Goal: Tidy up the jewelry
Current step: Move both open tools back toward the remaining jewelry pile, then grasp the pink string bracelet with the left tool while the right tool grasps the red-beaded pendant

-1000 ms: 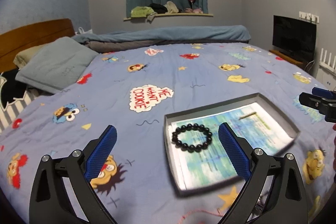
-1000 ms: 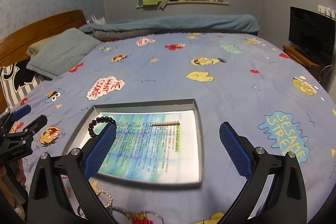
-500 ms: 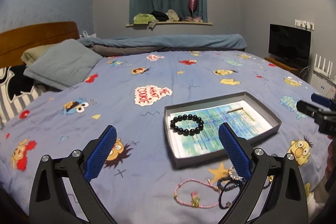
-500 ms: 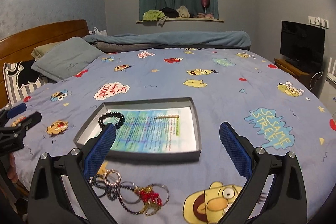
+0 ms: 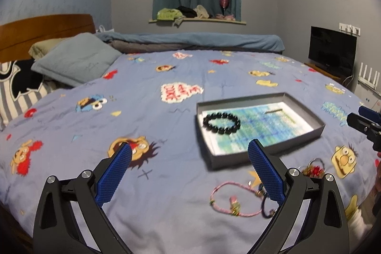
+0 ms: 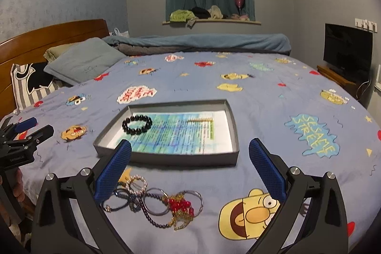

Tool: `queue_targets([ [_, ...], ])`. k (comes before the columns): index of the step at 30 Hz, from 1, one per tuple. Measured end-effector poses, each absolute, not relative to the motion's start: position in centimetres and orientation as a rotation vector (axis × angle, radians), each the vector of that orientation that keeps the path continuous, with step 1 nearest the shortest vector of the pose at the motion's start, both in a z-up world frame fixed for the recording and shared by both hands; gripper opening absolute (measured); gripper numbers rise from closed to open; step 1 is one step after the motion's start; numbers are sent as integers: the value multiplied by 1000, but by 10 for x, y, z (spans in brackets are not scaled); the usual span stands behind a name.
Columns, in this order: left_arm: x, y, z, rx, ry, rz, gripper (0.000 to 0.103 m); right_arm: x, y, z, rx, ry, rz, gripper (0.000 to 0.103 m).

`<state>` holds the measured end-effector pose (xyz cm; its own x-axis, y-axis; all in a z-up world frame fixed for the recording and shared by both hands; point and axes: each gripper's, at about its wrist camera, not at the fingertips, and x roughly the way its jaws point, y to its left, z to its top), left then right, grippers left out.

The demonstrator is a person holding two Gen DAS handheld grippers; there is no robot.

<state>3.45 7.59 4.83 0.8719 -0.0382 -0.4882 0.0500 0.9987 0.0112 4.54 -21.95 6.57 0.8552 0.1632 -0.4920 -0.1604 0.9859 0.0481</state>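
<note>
A shallow grey box (image 5: 297, 137) (image 6: 166, 156) lies on the bed, lined with a printed sheet. Inside it rest a black bead bracelet (image 5: 222, 123) (image 6: 137, 124) and a thin gold bar (image 5: 273, 110) (image 6: 200, 120). In front of the box lies a heap of loose jewelry (image 6: 154, 202): metal rings, dark bead strands, a red bead cluster (image 6: 179, 202). A pink cord bracelet (image 5: 234, 200) lies apart from it. My left gripper (image 5: 190, 173) hovers open above the bedspread, left of the heap. My right gripper (image 6: 190, 170) is open over the heap, holding nothing.
The bed carries a blue cartoon bedspread (image 6: 262, 92), with pillows (image 5: 76, 58) and a wooden headboard (image 6: 47, 39) at the left. A rolled blanket (image 6: 202, 42) lies along the far side. A television (image 5: 332, 49) stands at the right. A hand (image 6: 16, 185) holds the other gripper.
Both grippers have pulled back and risen away from the box, so the loose jewelry heap near the bed's front edge has come into view. Both stay open.
</note>
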Motion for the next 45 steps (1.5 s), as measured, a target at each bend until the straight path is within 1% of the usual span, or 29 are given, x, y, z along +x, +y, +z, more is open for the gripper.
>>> queue_targets([
  [12,41,68,-16,72,639,-80,97,41,-228,12,-73,585,199,97],
  [18,40,54,-30,92,646,-125,97,42,-237,-10,-38,635,209,97],
  [20,41,50,-32,102,644,-130,95,42,-238,-15,-30,641,203,97],
  [22,41,49,-35,102,645,-131,94,44,-238,-17,-25,644,200,93],
  [24,42,49,-35,85,652,-148,90,47,-238,-19,-25,653,198,75],
  [25,43,49,-36,84,654,-152,87,49,-238,-20,-25,659,198,71],
  [26,43,48,-37,86,657,-156,81,51,-238,-23,-25,673,201,62],
  [27,44,48,-38,92,660,-157,79,54,-238,-25,-23,687,204,55],
  [29,46,48,-40,92,666,-159,71,57,-238,-27,-11,705,212,45],
  [30,46,49,-41,88,669,-160,71,58,-239,-28,-2,711,217,43],
  [35,47,51,-44,80,672,-158,66,49,-237,-25,-4,689,249,42],
  [39,47,50,-45,86,667,-164,63,41,-232,-22,-18,684,281,32],
  [45,46,50,-45,85,667,-176,60,29,-222,-21,-61,686,304,31],
])
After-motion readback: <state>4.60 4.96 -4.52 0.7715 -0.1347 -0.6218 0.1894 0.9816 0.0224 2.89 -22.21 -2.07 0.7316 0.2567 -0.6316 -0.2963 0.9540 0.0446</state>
